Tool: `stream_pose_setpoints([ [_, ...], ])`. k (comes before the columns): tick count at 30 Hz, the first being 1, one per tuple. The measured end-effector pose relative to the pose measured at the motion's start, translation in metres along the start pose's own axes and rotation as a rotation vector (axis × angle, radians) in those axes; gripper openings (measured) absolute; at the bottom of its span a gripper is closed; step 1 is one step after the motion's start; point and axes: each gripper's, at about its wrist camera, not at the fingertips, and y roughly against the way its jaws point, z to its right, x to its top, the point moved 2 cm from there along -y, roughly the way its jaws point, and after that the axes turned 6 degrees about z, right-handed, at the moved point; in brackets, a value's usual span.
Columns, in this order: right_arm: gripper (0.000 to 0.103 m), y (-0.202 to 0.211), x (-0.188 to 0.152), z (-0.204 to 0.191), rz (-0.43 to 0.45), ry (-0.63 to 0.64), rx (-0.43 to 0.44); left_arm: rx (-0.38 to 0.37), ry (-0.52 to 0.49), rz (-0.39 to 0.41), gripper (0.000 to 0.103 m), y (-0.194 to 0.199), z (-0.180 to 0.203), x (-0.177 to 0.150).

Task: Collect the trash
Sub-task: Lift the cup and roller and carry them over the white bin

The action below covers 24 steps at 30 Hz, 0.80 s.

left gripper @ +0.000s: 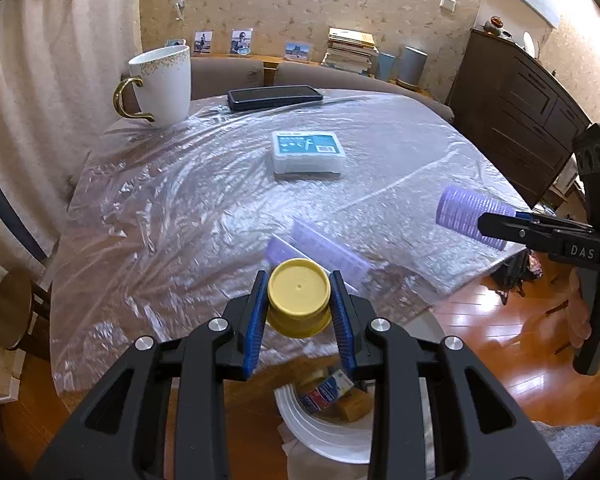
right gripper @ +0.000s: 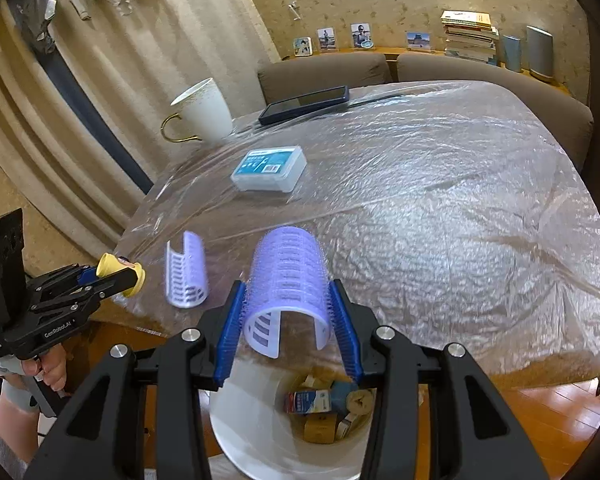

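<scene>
Two tools: ribbed purple roller (right gripper: 286, 276), smooth, perhaps plastic, yellow cap (left gripper: 298, 298).

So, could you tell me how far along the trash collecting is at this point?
Done: the white bin below the table edge already holds cartons and scraps. In hand: the left claw grips a yellow cap, the right claw a purple roller, both near the bin. Left: another roller lies on the table. The mug, phone and plastic box look like keepers.

Both wrist views face down-forward — sharing the table (left gripper: 148, 200).
</scene>
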Motion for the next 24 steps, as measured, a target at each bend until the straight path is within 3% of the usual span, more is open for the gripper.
stream_pose_setpoints([
  [10,0.042,0.010,-0.028,-0.013,-0.074,0.028,0.042,-0.039,-0.037,-0.045,0.032,0.002,0.023,-0.020],
  [24,0.042,0.017,-0.069,-0.014,-0.176,0.034,0.037,-0.084,-0.118,-0.120,0.032,-0.006,0.063,-0.053],
])
